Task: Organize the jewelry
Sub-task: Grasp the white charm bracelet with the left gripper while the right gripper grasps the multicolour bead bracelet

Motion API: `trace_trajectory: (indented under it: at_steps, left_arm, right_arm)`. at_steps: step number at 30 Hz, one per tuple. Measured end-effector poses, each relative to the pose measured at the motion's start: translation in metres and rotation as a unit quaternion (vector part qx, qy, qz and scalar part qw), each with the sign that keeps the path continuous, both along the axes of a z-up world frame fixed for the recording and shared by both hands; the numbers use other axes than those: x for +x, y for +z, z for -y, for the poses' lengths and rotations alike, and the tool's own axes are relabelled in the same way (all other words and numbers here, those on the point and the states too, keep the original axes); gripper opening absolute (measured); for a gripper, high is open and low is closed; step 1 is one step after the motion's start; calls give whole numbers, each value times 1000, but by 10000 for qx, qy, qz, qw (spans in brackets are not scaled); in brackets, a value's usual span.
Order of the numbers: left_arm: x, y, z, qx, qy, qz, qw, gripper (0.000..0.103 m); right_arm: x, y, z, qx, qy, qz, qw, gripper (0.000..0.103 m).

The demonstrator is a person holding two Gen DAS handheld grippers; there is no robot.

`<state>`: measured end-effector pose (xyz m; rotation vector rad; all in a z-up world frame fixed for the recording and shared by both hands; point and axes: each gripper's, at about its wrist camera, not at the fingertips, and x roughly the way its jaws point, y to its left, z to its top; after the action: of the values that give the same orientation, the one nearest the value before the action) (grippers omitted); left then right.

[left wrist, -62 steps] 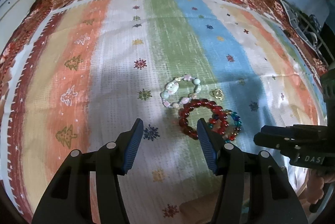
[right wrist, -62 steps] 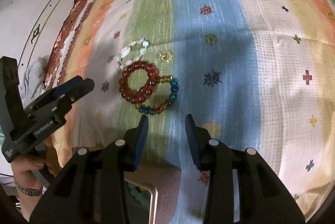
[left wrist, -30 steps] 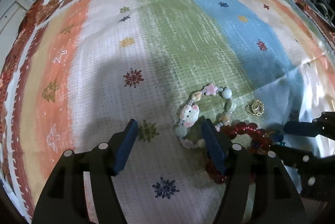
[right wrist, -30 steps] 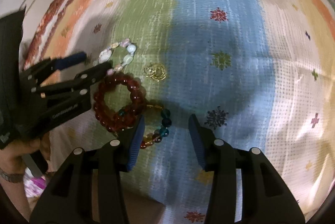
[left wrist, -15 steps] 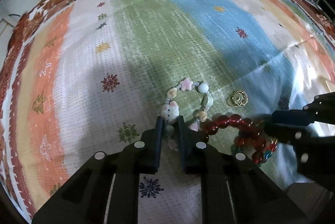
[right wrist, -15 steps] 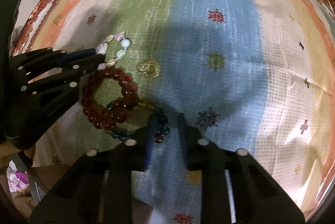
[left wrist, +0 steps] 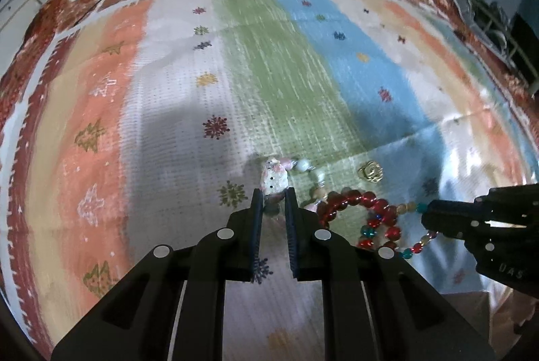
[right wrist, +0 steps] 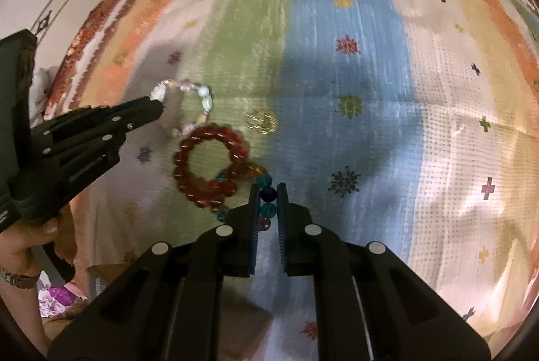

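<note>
Clamping comes first in our listing: the left gripper [left wrist: 272,204] has its jaws closed on the pastel bracelet [left wrist: 296,174], pinching it at the white cat-shaped charm [left wrist: 274,179], which pokes out just past the tips. The right gripper [right wrist: 268,197] has its jaws closed on the multicoloured bead bracelet [right wrist: 266,192], with teal and dark blue beads sitting between the pads.

Item, pastel bracelet: pale pink, white and green beads, trailing from the left jaws toward the red bracelet and, from the right wrist view, touching or nearly touching it.

Item, multicoloured bead bracelet: teal, amber and red beads, one side in the right jaws, the other overlapping the red bracelet.

Item, red bracelet [right wrist: 210,162]: a thick ring of dark red beads, held by neither gripper, lying on the striped cloth [right wrist: 347,64] between the two held pieces.

Item, gold trinket [right wrist: 261,121]: small, lying alone on the cloth just beyond the red bracelet; too blurred for us to name it more closely.

Item, brown box [right wrist: 246,324]: partly seen at the near edge below the right gripper; we cannot tell its contents.

Progress, as we judge it: early. All four pieces are in one cluster on the cloth, none visibly sorted or put away. Two are gripped; separating them from the red bracelet, then placing every piece, remains.
</note>
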<state>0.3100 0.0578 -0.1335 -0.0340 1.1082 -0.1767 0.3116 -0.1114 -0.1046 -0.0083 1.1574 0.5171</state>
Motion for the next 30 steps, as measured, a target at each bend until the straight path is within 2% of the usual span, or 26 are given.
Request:
trace_trajectory:
  at_steps: [14,30]
  left_arm:
    - [-29,51,-8,-486,132,392,9980,13]
    - [-63,75,7,-477,63,594,9971,13]
  right_arm:
    - [-31,49,0,237,117,473,9985,11]
    - [-58,71,6,314,208,727,9966,11]
